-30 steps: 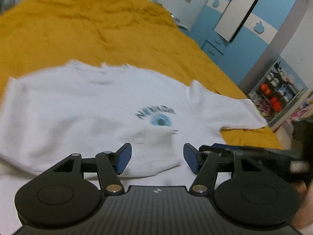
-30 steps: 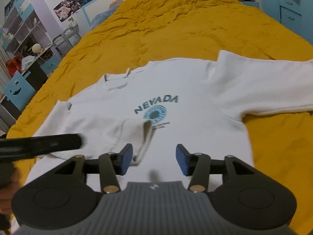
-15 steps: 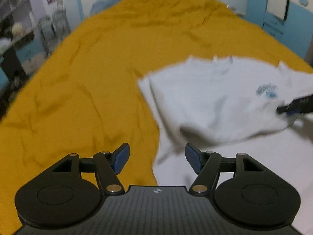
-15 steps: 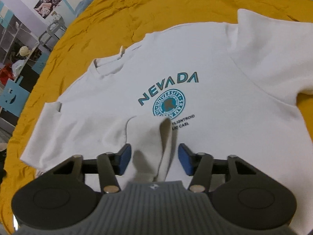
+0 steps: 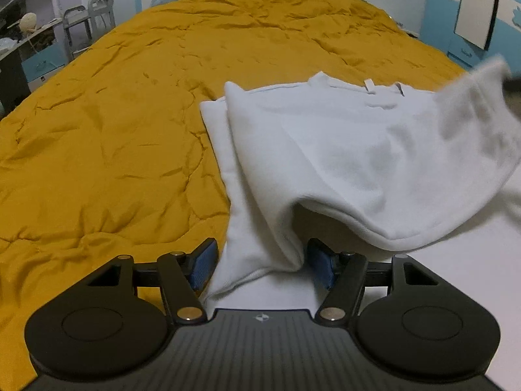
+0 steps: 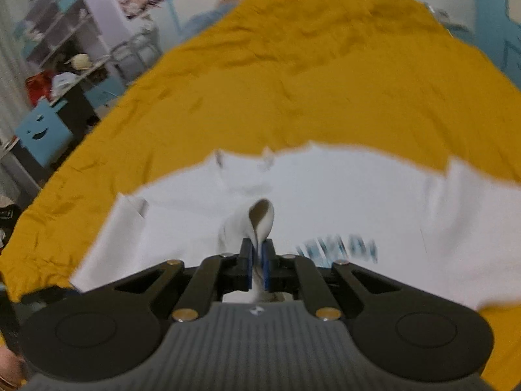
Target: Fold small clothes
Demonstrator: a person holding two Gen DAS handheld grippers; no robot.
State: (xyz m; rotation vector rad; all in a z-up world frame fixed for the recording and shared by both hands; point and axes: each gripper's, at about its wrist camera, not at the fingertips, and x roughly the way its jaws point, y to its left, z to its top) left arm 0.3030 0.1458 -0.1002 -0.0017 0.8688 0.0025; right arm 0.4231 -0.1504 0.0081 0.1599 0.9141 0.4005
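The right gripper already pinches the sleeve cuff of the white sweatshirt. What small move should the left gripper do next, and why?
Probably finish closing the left gripper on the sweatshirt edge. Its jaws are closing, and a fold of white cloth lies between them, apparently not yet pressed. The right gripper is shut on the sleeve cuff, so both sides could then lift together.

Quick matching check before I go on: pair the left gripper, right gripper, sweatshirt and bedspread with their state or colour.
Column one:
1. left gripper
2. right gripper
3. sweatshirt
4. bedspread

Column two:
A. mustard yellow, wrinkled
B. shut on a fold of white cloth
C. jaws closing, not yet pressing the white cloth between them
D. white, partly lifted off the bed

Pairs: 1-C, 2-B, 3-D, 4-A
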